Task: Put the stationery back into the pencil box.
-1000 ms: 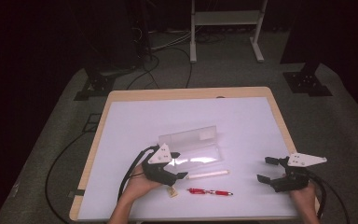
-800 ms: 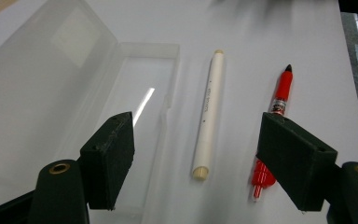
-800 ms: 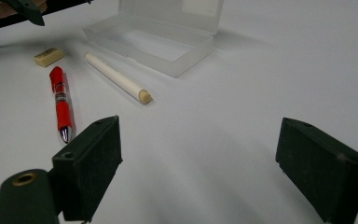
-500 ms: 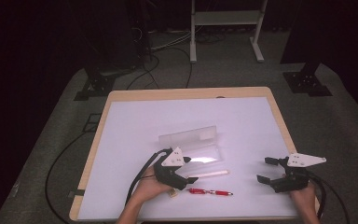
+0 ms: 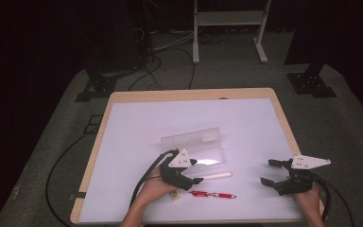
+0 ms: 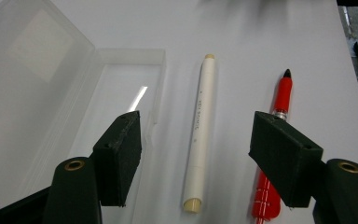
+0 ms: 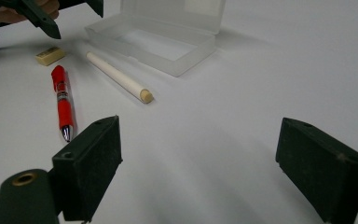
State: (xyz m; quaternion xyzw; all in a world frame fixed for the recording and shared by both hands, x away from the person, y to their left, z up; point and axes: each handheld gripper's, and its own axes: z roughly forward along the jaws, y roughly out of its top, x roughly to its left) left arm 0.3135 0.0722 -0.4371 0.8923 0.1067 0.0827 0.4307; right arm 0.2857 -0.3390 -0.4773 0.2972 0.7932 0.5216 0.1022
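1. At the near edge, my left gripper (image 5: 196, 171) has slid from the table's 7 o'clock toward the white pen (image 6: 199, 135); its jaws have just been narrowing, straddling the pen without touching it.
2. I judge a pinch comes next.
3. At 5 o'clock my right gripper (image 5: 270, 172) rests spread wide, holding nothing.
4. Toward 12 o'clock, the red pen (image 5: 213, 194) lies nearest, then the white pen, then the open clear case (image 5: 194, 146).

High view looks down from afar; both tongs views sit low, sharing the white pen (image 6: 200, 135).
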